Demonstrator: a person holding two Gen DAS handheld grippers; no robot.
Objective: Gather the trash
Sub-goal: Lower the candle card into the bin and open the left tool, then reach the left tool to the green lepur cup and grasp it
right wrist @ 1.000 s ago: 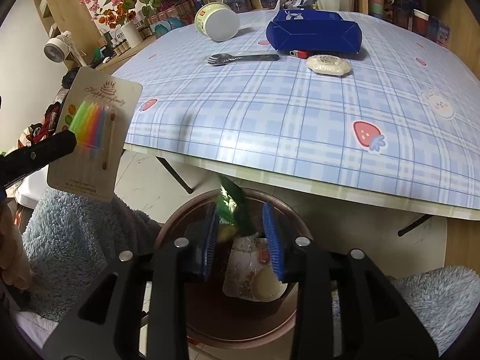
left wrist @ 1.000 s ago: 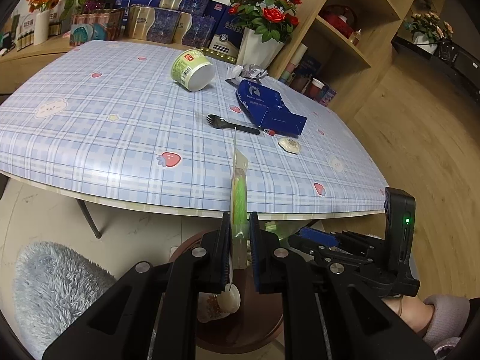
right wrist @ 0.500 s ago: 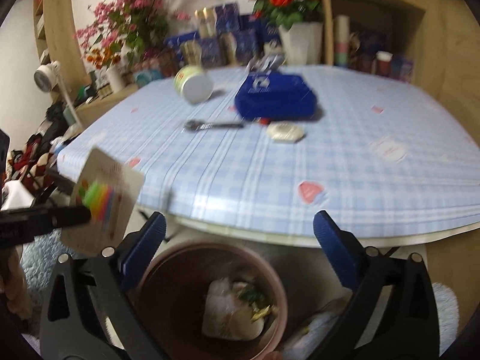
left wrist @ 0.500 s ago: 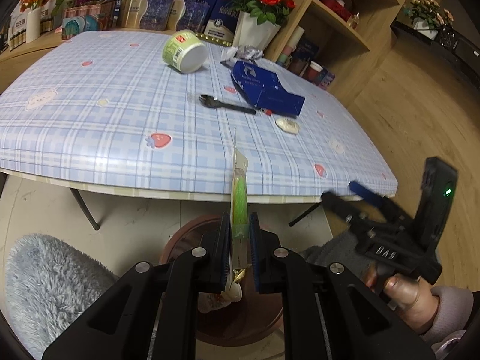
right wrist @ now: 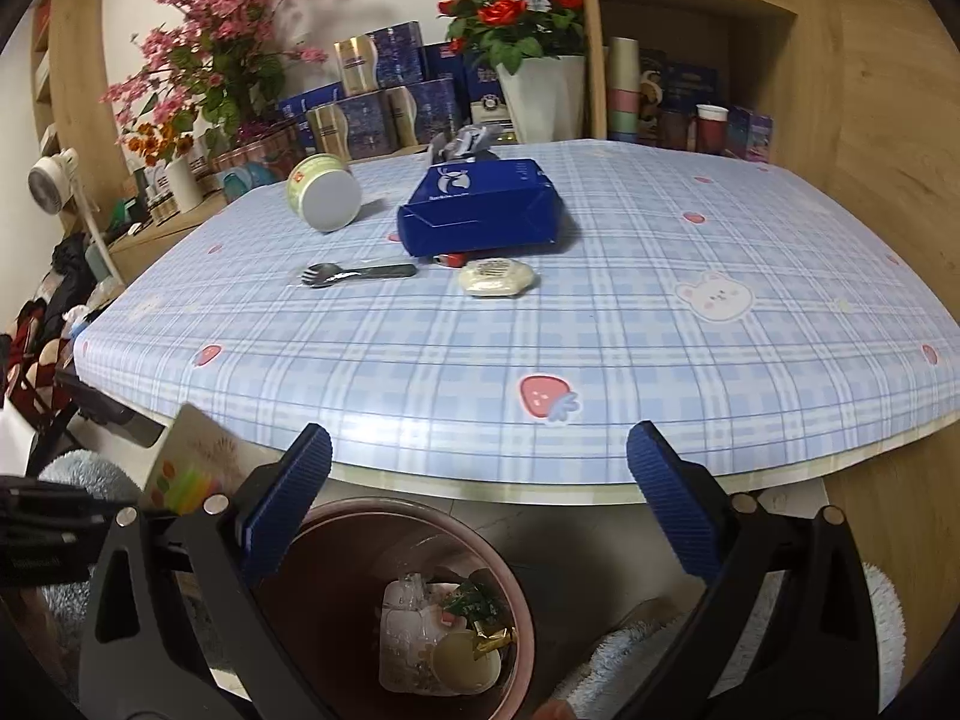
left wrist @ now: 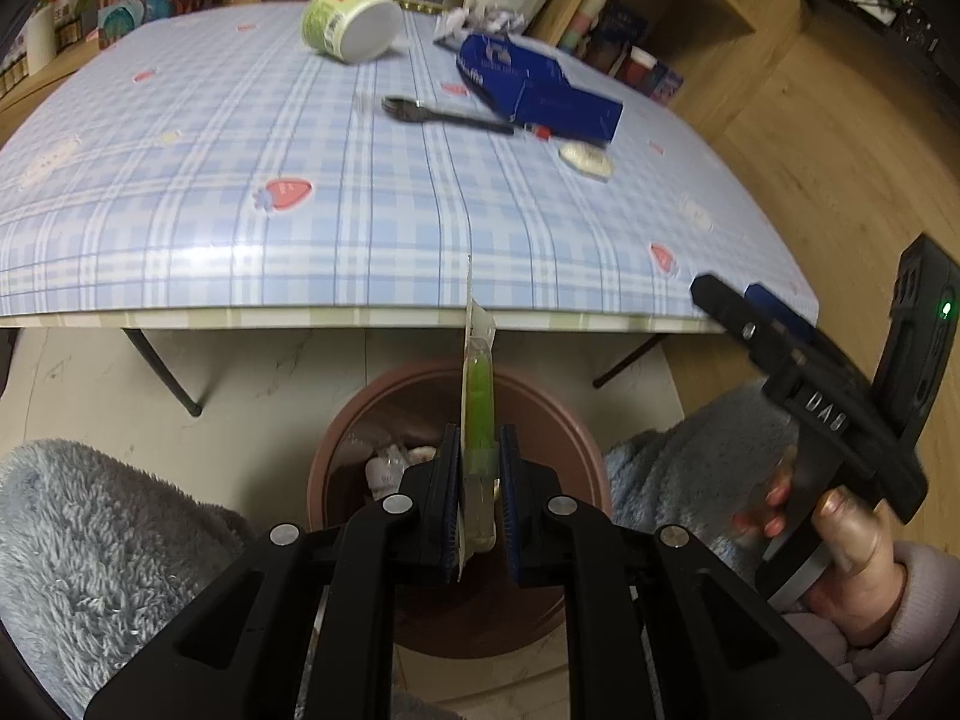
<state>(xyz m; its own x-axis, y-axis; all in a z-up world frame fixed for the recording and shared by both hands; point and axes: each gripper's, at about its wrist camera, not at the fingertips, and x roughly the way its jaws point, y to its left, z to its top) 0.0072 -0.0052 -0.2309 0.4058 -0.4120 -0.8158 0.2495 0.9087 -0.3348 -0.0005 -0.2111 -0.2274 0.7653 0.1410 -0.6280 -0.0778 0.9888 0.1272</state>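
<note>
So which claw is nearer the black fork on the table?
Right. The open right claw points over the table edge toward the fork; the left claw, holding the candle pack, hangs over the bin.

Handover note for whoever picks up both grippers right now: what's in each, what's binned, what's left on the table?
Left gripper: shut on the candle pack, held edge-up over the brown bin. Not dropped yet.
Right gripper: open wide, empty, above the bin.
Done: several wrappers lie in the bin.
Left on the table: tipped green cup, blue box, black fork, small wrapped snack, crumpled foil behind the box.
</note>
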